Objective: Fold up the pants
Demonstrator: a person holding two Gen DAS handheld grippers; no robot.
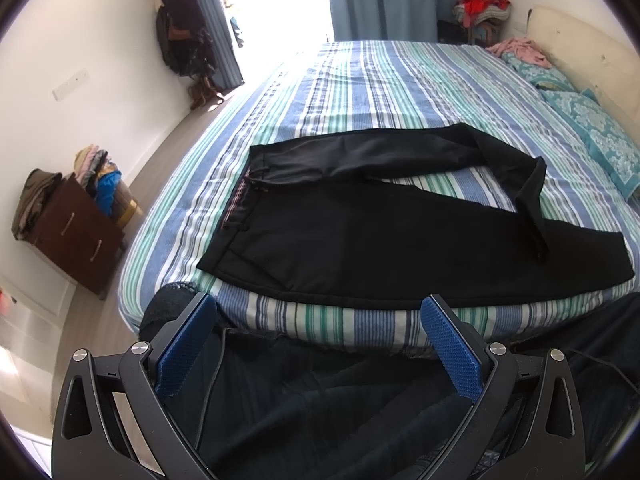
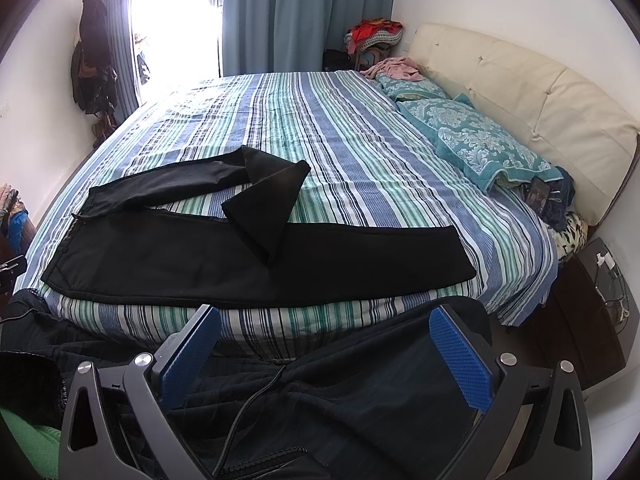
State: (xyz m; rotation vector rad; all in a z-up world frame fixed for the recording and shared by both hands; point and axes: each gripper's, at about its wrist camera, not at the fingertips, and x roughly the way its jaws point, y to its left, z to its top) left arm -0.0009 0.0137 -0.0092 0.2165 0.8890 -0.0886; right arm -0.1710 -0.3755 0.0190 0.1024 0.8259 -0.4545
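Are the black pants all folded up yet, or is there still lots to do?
Hardly started. Done: the black pants lie spread on the striped bed, near its edge, and the far leg's end is flopped back across the near leg. In hand: nothing; the left gripper and right gripper are both open, short of the bed. Left: straighten that leg, lay the legs together, then fold the length.

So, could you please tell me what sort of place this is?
Most likely a home bedroom: a wide bed with a striped sheet, patterned pillows against a padded headboard, and curtains by a bright window. Black pants lie spread on the bed.
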